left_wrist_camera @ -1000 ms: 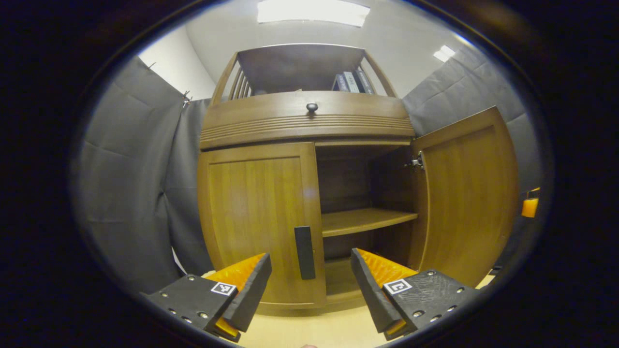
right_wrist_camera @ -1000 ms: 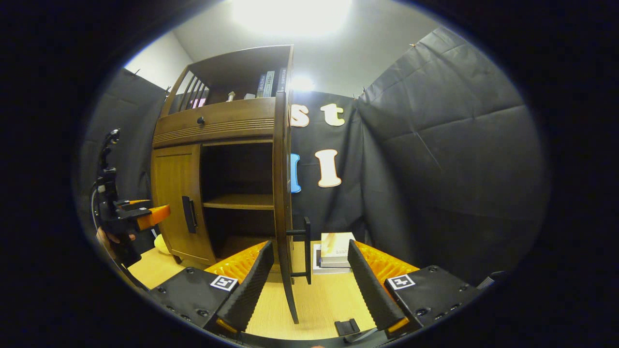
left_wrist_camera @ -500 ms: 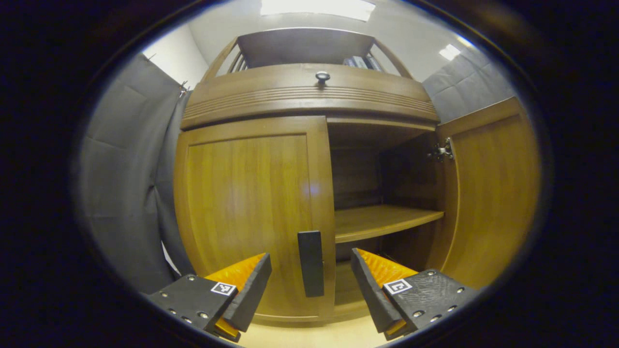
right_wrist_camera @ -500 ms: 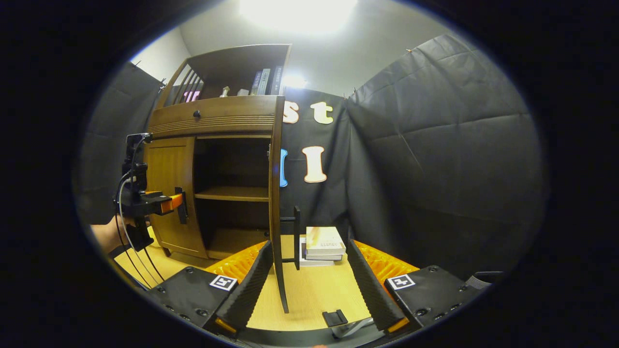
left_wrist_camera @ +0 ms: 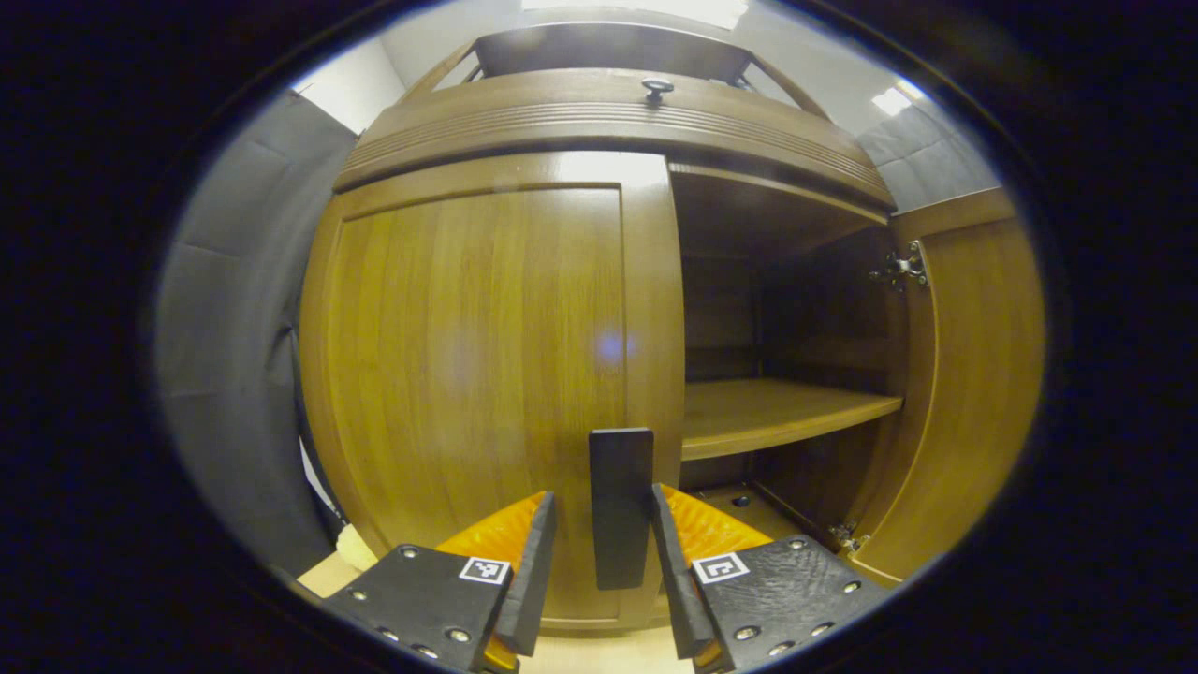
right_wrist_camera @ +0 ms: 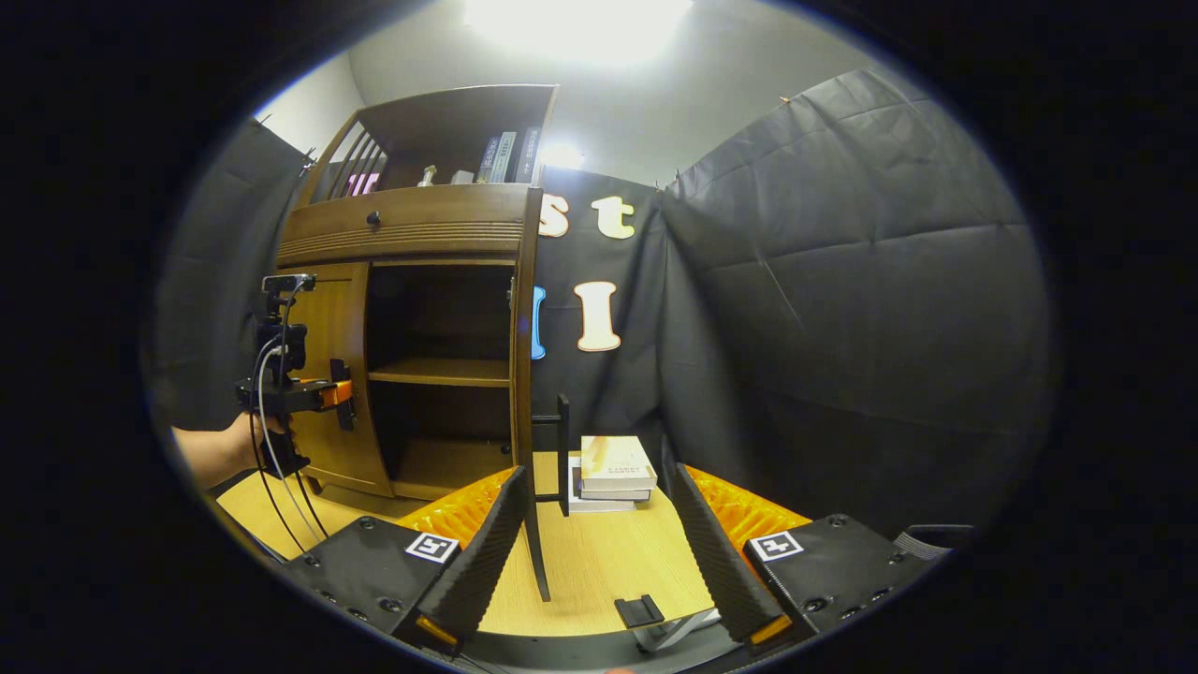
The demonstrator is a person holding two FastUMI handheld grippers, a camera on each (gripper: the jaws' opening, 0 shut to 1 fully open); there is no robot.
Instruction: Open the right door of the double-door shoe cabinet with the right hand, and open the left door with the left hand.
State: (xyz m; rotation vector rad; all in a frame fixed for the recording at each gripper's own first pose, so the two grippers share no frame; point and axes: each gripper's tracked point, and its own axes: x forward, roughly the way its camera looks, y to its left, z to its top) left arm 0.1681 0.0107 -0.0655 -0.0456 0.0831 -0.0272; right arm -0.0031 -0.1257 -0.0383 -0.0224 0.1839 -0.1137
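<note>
The wooden shoe cabinet point(right_wrist_camera: 412, 225) stands on a light table. Its left door point(left_wrist_camera: 468, 356) is closed, and the dark upright handle point(left_wrist_camera: 620, 505) on it sits between the fingers of my left gripper point(left_wrist_camera: 604, 496). The fingers have drawn close to the handle, but a slim gap shows on the left side. The right door point(left_wrist_camera: 964, 374) is swung wide open, baring an inner shelf point(left_wrist_camera: 777, 412). In the right gripper view that door point(right_wrist_camera: 520, 356) is edge-on with its handle point(right_wrist_camera: 562, 449) beyond my right gripper point(right_wrist_camera: 599, 552), which is open and holds nothing. The left gripper point(right_wrist_camera: 342, 393) sits at the left door.
A stack of books point(right_wrist_camera: 613, 463) lies on the table point(right_wrist_camera: 599, 571) behind the open door. A small black piece point(right_wrist_camera: 639, 610) lies near my right fingers. A person's hand point(right_wrist_camera: 211, 449) holds the left gripper. Black cloth walls close in on the right and behind.
My left gripper has moved in to the left door and its fingers have narrowed around the handle. The right gripper has drawn back a little from the open right door.
</note>
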